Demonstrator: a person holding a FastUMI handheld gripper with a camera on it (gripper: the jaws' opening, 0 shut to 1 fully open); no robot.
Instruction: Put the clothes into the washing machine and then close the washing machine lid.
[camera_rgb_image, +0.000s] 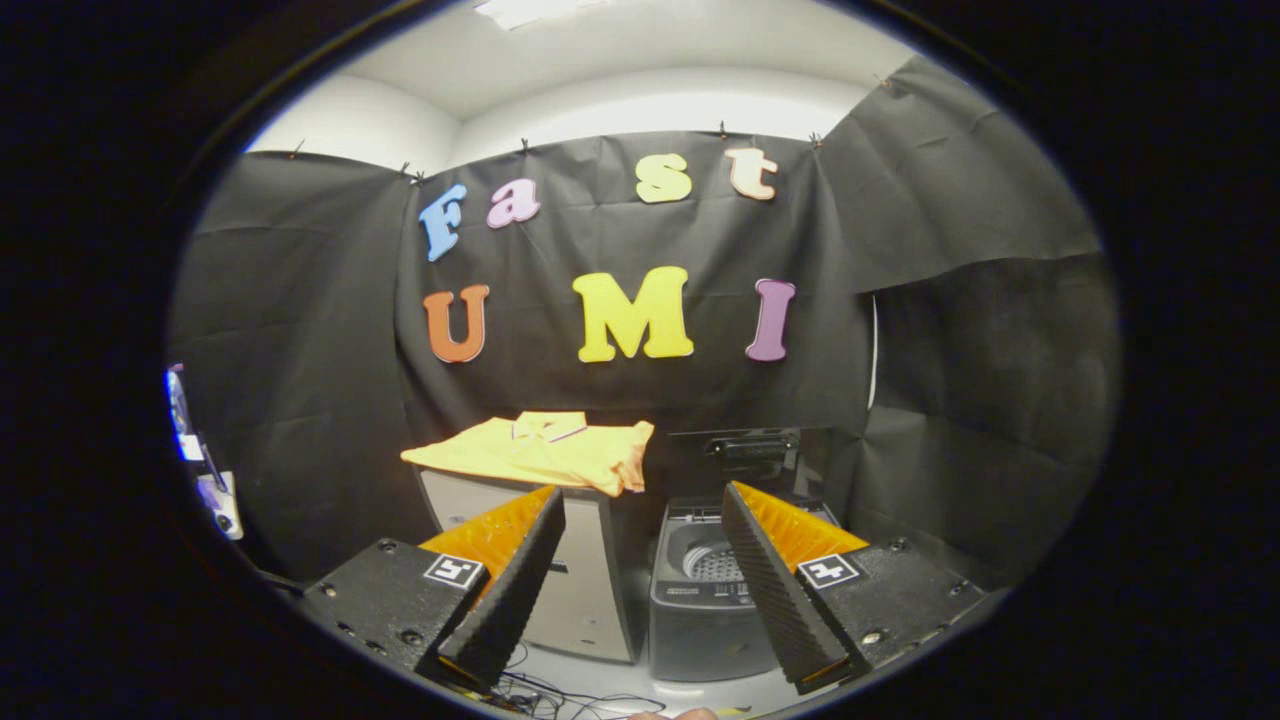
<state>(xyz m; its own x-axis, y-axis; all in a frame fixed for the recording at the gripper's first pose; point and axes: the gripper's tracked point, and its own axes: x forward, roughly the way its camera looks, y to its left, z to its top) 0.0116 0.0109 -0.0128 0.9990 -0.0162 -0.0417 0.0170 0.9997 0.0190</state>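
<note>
The gripper (640, 520) is held level, and its jaws stand wide open with nothing between them. Each finger (510, 590) is a wedge-shaped block with a ribbed, sawtooth-textured inner face, and each base carries a small square printed marker.

The garment (545, 450) is a yellow-orange shirt of soft, matte fabric with a paler collar. It lies flat and spread out, with a bunched fold hanging over the edge at its 3 o'clock side. It rests on top of a pale box-shaped cabinet (590, 590) with smooth flat panels, beyond the fingers at roughly 11 o'clock from the gap between them.

The washing machine (700, 610) is a small grey top-loading unit with a hard, smooth casing. It stands just beside the cabinet, at its 3 o'clock side, ahead of the gap between the fingers. Its opening is round, and the perforated metal drum (712, 563) is visible inside. The lid (750, 446) is dark and stands raised at the rear, at 12 o'clock from the drum.

Thin dark cables (560, 695) lie loosely coiled on the pale counter (690, 692) at 6 o'clock, below the fingers.
</note>
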